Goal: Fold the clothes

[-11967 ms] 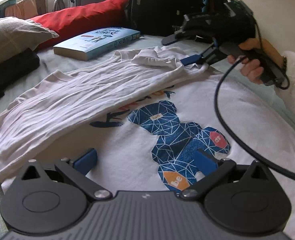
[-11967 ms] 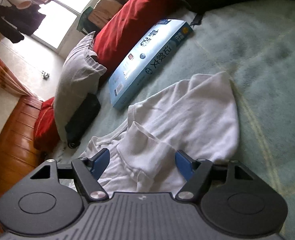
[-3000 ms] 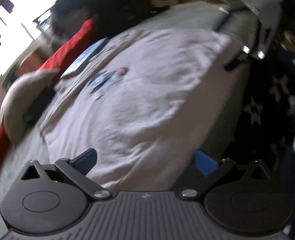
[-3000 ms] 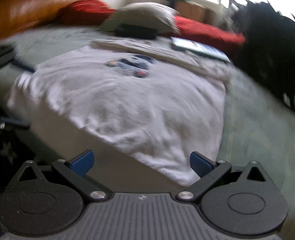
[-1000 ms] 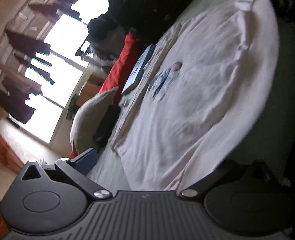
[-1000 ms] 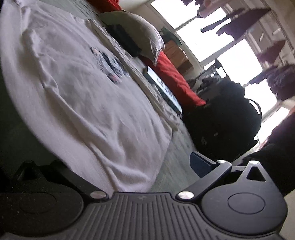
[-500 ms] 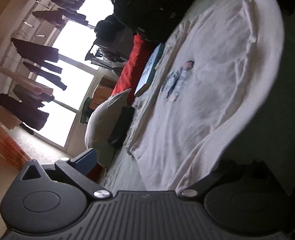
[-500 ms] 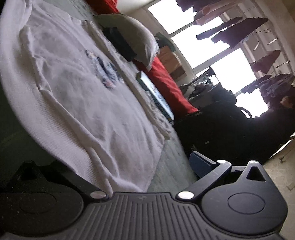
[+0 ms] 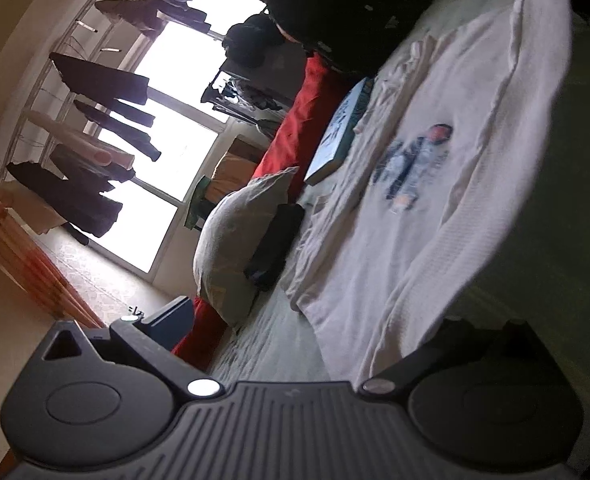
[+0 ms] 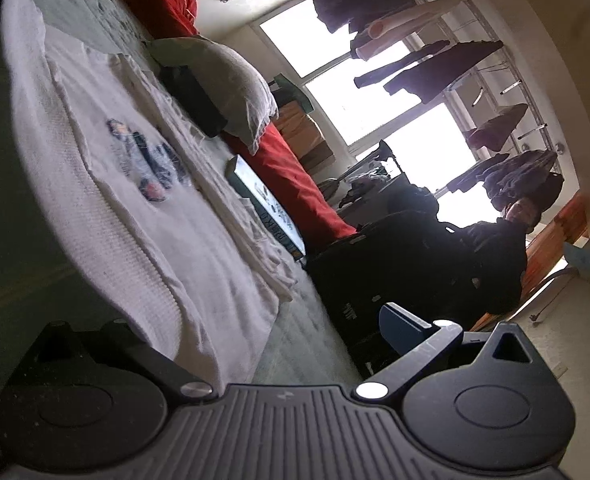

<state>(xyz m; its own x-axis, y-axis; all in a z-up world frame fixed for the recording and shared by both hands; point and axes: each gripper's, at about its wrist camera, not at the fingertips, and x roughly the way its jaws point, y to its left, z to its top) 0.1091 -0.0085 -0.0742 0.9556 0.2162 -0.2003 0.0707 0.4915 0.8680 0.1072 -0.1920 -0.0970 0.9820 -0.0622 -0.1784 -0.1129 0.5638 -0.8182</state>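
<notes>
Fingers of the left gripper (image 9: pixel 307 322) stand wide apart: one blue pad (image 9: pixel 169 321) shows clearly at the left, while the other finger is lost in shadow under the ribbed hem of the white knit T-shirt with a blue bear print (image 9: pixel 435 184). Whether that hidden finger touches the cloth cannot be told. The hem corner lies between the two fingers, unpinched.

In the right wrist view the right gripper (image 10: pixel 255 328) is spread just as wide; its blue pad (image 10: pixel 401 326) stands clear at the right, and its opposite finger is dark and hard to make out beneath the shirt's other hem corner (image 10: pixel 199 320). Nothing is clamped there either.

The T-shirt lies flat on the pale green textured bedspread (image 9: pixel 279 344), its hem drooping over the bed's near edge, its far side folded inward in a wrinkled band. The print is blurred. Both views are strongly tilted.

Beyond the shirt lie a light-blue hardcover book (image 9: pixel 337 136), a long red cushion (image 9: pixel 303 120), a grey-beige soft pillow (image 9: pixel 239 240) with a black folded cloth (image 9: pixel 275 244) against it, and a large black bag (image 10: pixel 411 272) whose details vanish in shadow. Dark garments (image 9: pixel 99 80) hang as silhouettes before a bright window (image 9: pixel 155 152).
</notes>
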